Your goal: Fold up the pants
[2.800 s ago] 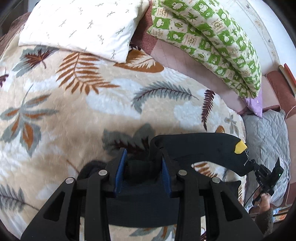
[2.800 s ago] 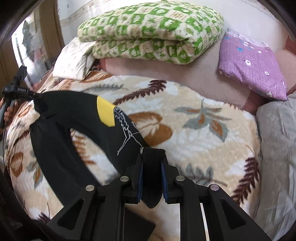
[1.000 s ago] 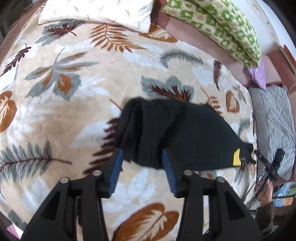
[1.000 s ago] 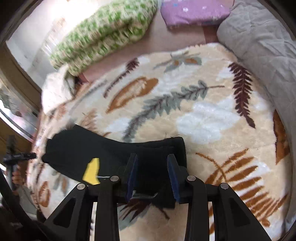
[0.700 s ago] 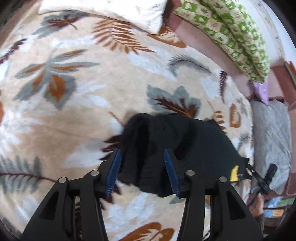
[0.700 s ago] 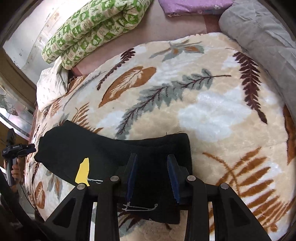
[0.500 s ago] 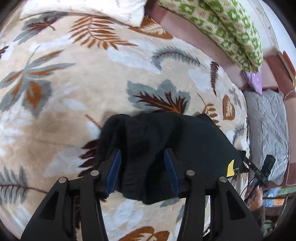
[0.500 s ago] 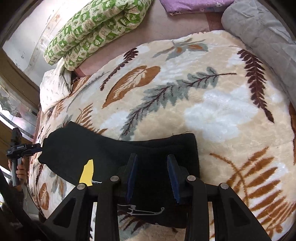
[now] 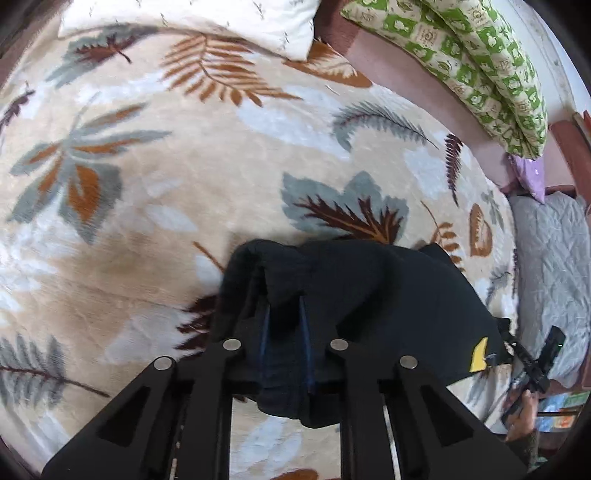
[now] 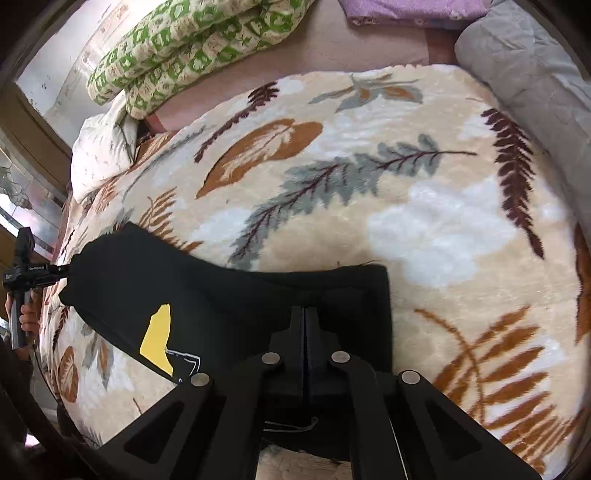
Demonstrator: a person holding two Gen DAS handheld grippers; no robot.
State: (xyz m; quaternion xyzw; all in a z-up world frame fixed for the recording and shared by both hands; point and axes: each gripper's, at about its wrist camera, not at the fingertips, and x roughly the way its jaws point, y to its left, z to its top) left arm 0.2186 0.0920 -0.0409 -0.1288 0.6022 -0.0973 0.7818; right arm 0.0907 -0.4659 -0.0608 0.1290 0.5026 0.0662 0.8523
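Your left gripper [image 9: 283,306] points steeply down at one end of the black pants [image 9: 388,295], and its blue pads are pinched on a raised fold of the dark cloth. Your right gripper [image 10: 304,314] has its fingers drawn fully together with pants fabric caught between them at the other end.

The pants lie folded in a long dark band across the leaf-patterned blanket [image 9: 147,192], near its front edge. A yellow patch [image 10: 159,334] with thin white stitching shows on the cloth, left of your right gripper.

Beyond the blanket, a green-and-cream checked quilt [image 9: 480,59] sits folded against the wall, with a white pillow [image 9: 207,18] to one side of it and a purple cushion [image 10: 410,9] to the other. A grey quilted cover [image 10: 532,74] lies beside the blanket's far edge.
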